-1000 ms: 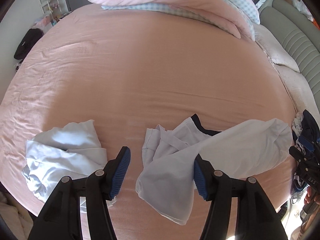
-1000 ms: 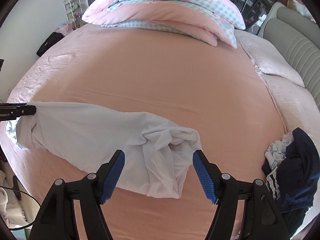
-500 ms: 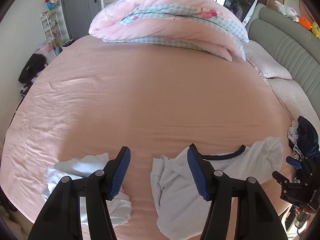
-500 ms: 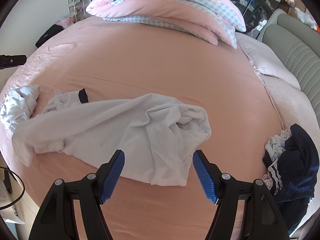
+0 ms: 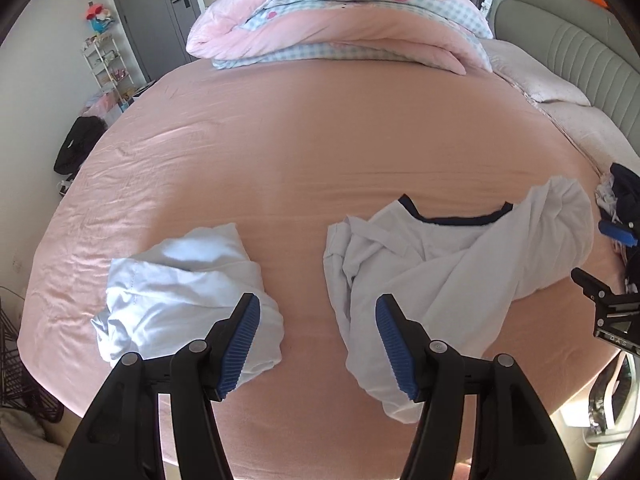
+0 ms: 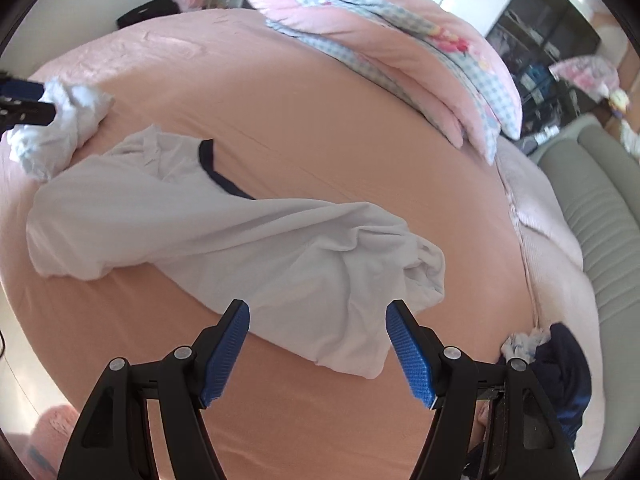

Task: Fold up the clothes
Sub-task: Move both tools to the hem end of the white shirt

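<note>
A white shirt with a dark navy collar (image 5: 448, 272) (image 6: 224, 236) lies crumpled across the near part of the pink bed. A smaller pale blue garment (image 5: 180, 292) (image 6: 60, 132) is bunched to its left. My left gripper (image 5: 318, 344) hovers open above the gap between the two garments, holding nothing. My right gripper (image 6: 318, 352) is open over the shirt's bunched right end, with no cloth between its fingers. The right gripper's tip shows at the right edge of the left wrist view.
A folded pink and blue-checked duvet (image 5: 340, 24) lies at the far end of the pink bed sheet (image 5: 320, 140). A pile of dark navy and striped clothes (image 6: 560, 372) sits at the bed's right edge. A grey padded headboard (image 5: 580, 48) runs along the right.
One second ago the white shirt was stretched between both grippers; now it lies released on the bed. Both grippers have pulled back and up, and the right view has tilted.
</note>
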`<state>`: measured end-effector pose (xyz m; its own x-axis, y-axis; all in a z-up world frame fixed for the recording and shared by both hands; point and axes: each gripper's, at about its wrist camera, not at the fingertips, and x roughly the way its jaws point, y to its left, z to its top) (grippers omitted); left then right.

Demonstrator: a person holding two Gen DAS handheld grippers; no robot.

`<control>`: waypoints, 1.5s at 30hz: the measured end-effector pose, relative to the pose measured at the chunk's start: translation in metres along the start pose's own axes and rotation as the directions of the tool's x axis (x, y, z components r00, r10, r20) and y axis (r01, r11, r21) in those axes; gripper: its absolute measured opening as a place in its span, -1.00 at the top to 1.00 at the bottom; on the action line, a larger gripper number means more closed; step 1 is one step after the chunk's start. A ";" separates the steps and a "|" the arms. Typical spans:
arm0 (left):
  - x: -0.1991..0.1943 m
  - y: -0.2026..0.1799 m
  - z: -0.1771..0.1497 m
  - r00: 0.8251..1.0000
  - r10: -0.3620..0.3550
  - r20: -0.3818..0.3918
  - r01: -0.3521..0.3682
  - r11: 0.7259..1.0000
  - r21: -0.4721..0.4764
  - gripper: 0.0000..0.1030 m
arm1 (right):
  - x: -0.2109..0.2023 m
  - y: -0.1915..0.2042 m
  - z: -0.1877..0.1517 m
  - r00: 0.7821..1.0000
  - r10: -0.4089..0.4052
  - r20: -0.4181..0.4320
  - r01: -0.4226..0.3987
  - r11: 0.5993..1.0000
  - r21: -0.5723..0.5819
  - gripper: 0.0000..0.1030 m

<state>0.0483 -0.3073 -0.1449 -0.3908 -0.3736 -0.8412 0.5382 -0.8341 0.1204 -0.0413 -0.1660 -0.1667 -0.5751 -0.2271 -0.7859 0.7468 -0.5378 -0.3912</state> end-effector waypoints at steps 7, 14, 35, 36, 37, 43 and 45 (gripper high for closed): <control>-0.003 -0.013 -0.024 0.999 0.036 0.006 -0.036 0.996 0.085 -0.13 | -0.004 0.034 0.003 0.999 -0.022 0.028 0.025 0.992 -0.124 -0.37; -0.005 -0.021 -0.044 0.999 0.045 0.010 -0.046 0.986 0.159 -0.13 | -0.007 0.044 0.010 0.998 0.029 0.052 -0.022 0.991 -0.129 -0.37; 0.027 -0.042 -0.099 0.995 0.046 -0.087 -0.017 0.952 0.307 -0.13 | 0.002 0.146 0.003 0.962 -0.082 0.261 0.232 0.748 -0.622 -0.37; 0.028 -0.044 -0.100 0.995 0.047 -0.086 -0.018 0.950 0.312 -0.13 | 0.004 0.149 0.002 0.960 -0.081 0.267 0.239 0.730 -0.640 -0.37; 0.028 -0.046 -0.101 0.995 0.050 -0.083 -0.021 0.947 0.321 -0.13 | 0.005 0.151 0.002 0.961 -0.073 0.266 0.235 0.722 -0.651 -0.37; 0.037 -0.054 -0.105 0.994 0.043 -0.097 -0.008 0.942 0.336 -0.13 | 0.016 0.159 0.001 0.955 -0.056 0.291 0.252 0.671 -0.697 -0.37; 0.039 -0.055 -0.104 0.995 0.022 -0.099 0.011 0.947 0.320 -0.13 | 0.020 0.161 0.001 0.950 -0.057 0.308 0.269 0.650 -0.711 -0.37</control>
<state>0.0809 -0.2340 -0.2390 -0.3032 -0.3500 -0.8863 0.2670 -0.9240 0.2736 0.0674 -0.2577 -0.2450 -0.6915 -0.4350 -0.5767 0.5675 0.1667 -0.8063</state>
